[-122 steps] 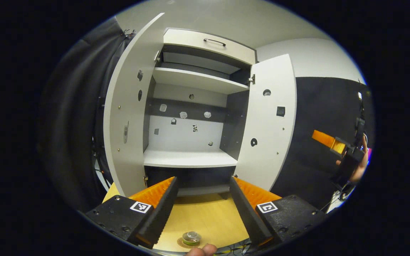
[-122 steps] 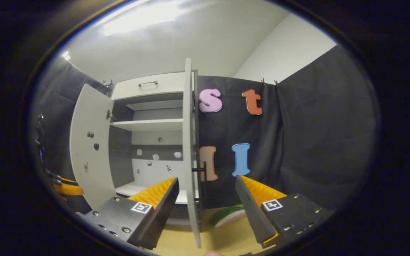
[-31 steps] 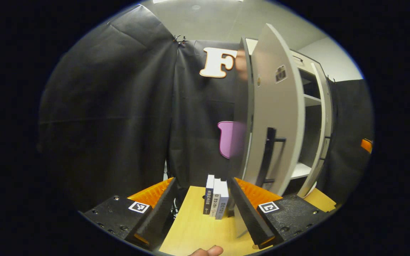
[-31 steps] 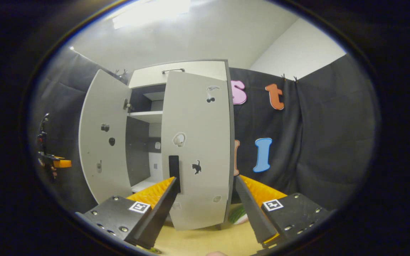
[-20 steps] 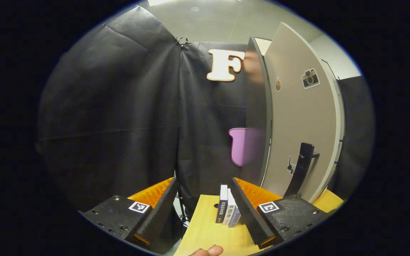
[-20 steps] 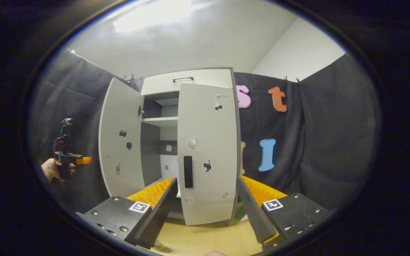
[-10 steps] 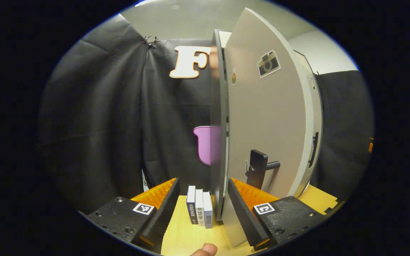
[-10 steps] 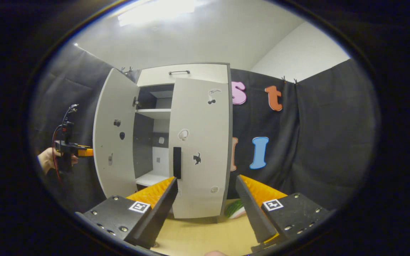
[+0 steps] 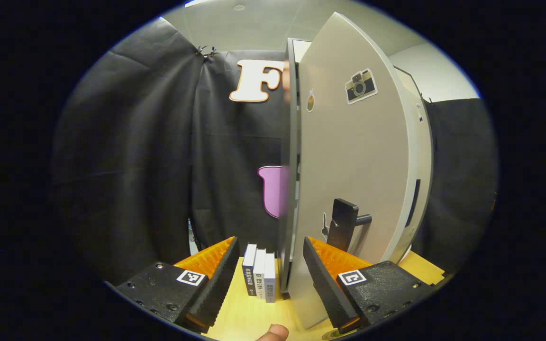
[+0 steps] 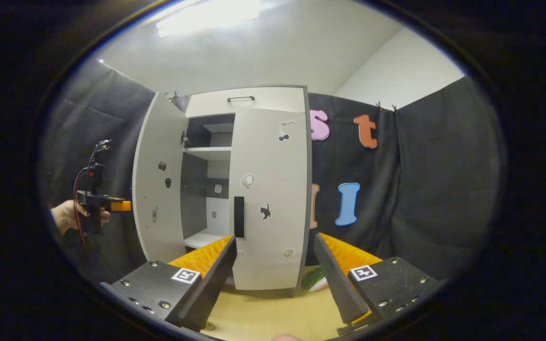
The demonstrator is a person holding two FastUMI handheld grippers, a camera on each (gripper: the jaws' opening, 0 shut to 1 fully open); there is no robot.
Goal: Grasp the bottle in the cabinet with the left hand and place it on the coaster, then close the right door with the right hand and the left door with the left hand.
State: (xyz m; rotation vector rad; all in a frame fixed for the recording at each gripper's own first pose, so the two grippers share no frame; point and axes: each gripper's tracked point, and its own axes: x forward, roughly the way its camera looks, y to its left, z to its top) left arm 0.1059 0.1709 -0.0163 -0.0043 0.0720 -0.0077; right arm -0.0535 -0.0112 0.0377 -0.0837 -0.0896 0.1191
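The cabinet's left door (image 9: pixel 358 156) stands open, and I see its outer face with a black handle (image 9: pixel 343 230). My left gripper (image 9: pixel 269 240) is open, and the door's free edge runs down between its fingers. I cannot tell whether a finger touches the door. In the right gripper view the right door (image 10: pixel 270 203) lies shut against the cabinet, its handle (image 10: pixel 239 216) just above my open right gripper (image 10: pixel 275 238). The left door (image 10: pixel 157 199) hangs open there, with the left gripper (image 10: pixel 121 205) in a hand close behind it. A small round thing (image 10: pixel 208 326) shows at the table's near edge.
Three books (image 9: pixel 259 277) stand upright on the yellow table (image 9: pixel 249 317) just left of the left door. A green and white object (image 10: pixel 315 279) lies on the table right of the cabinet. The cabinet's lower shelf (image 10: pixel 202 239) is bare.
The right door has swung shut and the right gripper has drawn back. The left gripper has gone round to the outer side of the left door and edged closer to it.
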